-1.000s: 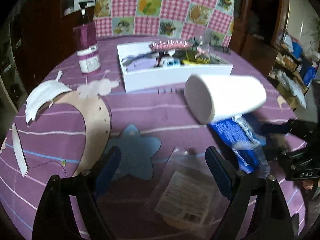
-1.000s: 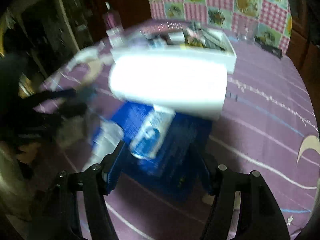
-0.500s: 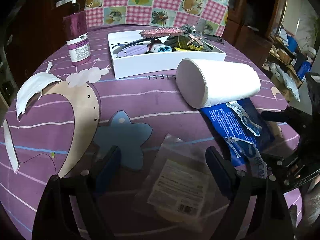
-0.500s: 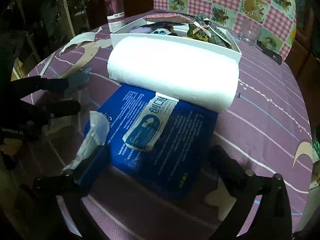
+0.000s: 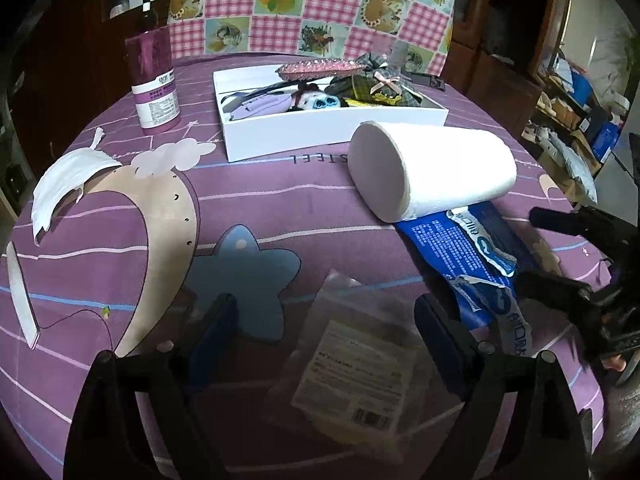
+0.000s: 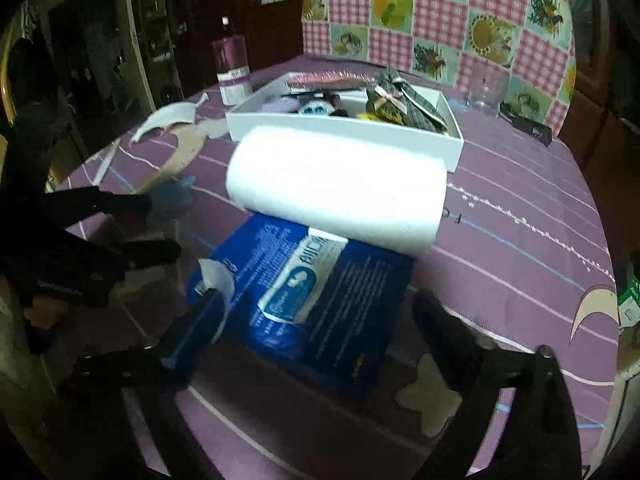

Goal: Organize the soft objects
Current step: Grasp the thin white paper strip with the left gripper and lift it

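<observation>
Since earlier, our right gripper (image 6: 316, 320) widened, then began closing astride the blue pack (image 6: 320, 304), not yet gripping. Left gripper (image 5: 324, 320) hangs open, empty. Lifting could roll the touching roll (image 6: 336, 184) away.

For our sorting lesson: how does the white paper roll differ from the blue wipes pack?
The white paper roll is a plain cylinder lying on its side; the blue wipes pack is a flat, printed rectangle with a pale label flap. The roll rests partly on the pack's far edge. Both lie on the purple tablecloth, outside the white box.
</observation>
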Tool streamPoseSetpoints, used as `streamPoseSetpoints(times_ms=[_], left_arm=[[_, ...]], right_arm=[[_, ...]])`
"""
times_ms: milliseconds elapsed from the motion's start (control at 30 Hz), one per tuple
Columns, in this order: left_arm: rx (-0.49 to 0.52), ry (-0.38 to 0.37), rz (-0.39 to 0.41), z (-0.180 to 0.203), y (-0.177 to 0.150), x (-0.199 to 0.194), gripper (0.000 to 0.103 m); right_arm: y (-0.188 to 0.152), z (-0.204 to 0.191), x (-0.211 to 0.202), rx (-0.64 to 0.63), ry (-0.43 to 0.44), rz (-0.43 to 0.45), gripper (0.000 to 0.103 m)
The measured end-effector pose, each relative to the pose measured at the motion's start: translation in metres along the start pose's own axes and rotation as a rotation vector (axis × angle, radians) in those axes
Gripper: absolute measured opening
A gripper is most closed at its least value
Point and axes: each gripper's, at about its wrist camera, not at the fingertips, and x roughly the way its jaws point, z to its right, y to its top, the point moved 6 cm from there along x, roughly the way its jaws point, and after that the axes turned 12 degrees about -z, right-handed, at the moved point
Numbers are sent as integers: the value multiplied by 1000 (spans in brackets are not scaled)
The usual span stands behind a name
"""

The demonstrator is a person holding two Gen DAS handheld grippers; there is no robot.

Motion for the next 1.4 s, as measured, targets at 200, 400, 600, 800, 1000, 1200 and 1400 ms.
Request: streamPoseSetpoints(times_ms=[200, 400, 600, 800, 1000, 1200, 1400], left_arm=[[11, -9, 18, 2, 1, -4, 90], [30, -27, 42, 6, 1, -9, 90], [73, -48, 79, 19, 3, -20, 90], [65, -103, 65, 34, 2, -34, 90], [94, -165, 4, 67, -6, -35, 90], [153, -90, -71, 93, -12, -18, 77], [162, -52, -140, 98, -15, 0, 36]], right_arm=[[5, -4, 16, 6, -37, -52, 60], [4, 1, 18, 14, -89, -43, 37], [1, 6, 15, 31, -79, -38, 24], [-1, 13, 11, 83, -24, -45, 12], [-1, 19, 6, 128, 11, -42, 5], [-2, 24, 4, 161, 13, -43, 5], [-2, 29, 3, 189, 32, -47, 5]])
